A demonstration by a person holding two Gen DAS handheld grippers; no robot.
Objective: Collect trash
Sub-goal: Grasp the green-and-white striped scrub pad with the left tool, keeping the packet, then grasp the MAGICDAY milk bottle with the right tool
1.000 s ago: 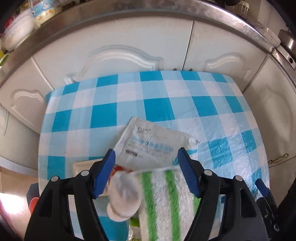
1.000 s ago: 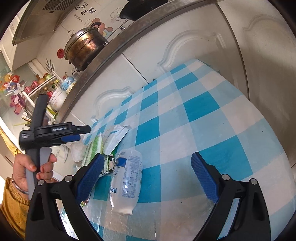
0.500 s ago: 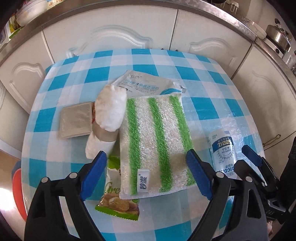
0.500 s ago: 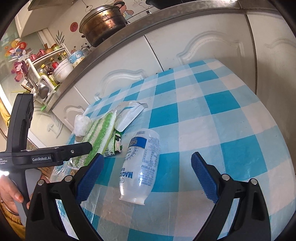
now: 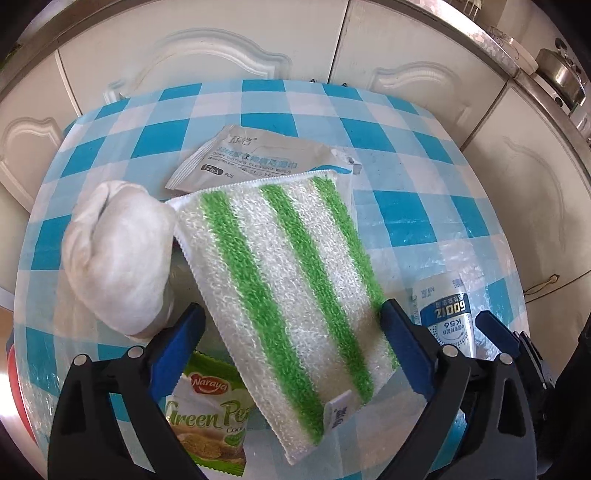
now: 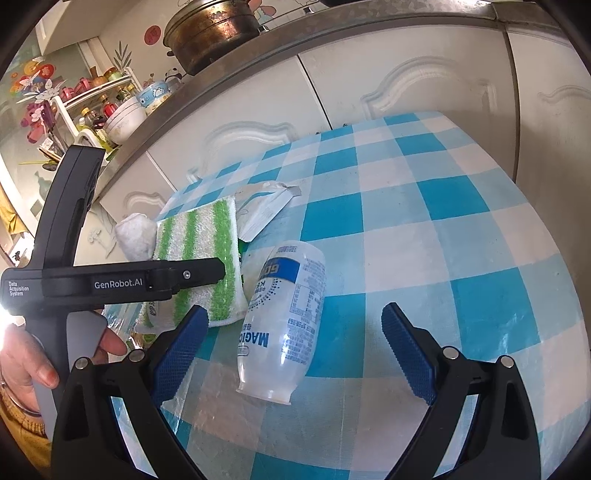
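Note:
A green-striped cloth [image 5: 280, 280] lies on the checked table [image 5: 406, 206], partly over a grey wipes packet [image 5: 258, 158] and a green-pea snack wrapper [image 5: 207, 417]. A white crumpled wad [image 5: 118, 258] rests against its left edge. My left gripper [image 5: 291, 350] hovers over the cloth's near half, its jaws opening wide and its pads clear of the cloth. A clear plastic bottle [image 6: 288, 317] lies on its side between the spread fingers of my right gripper [image 6: 295, 354], which is open and not touching it. The bottle [image 5: 447, 314] also shows in the left view.
White cabinet doors [image 6: 406, 81] and a steel counter edge [image 6: 258, 62] close off the table's far side, with a pot [image 6: 214, 29] and bowls on top. A person's hand [image 6: 33, 354] holds the left tool's black body [image 6: 110, 284]. The table's right half [image 6: 461, 221] is bare cloth.
The cloth and wad, close between the left jaws a second ago, now lie on the table and those jaws stand wider. The right view has rolled level, with the bottle now between its fingers.

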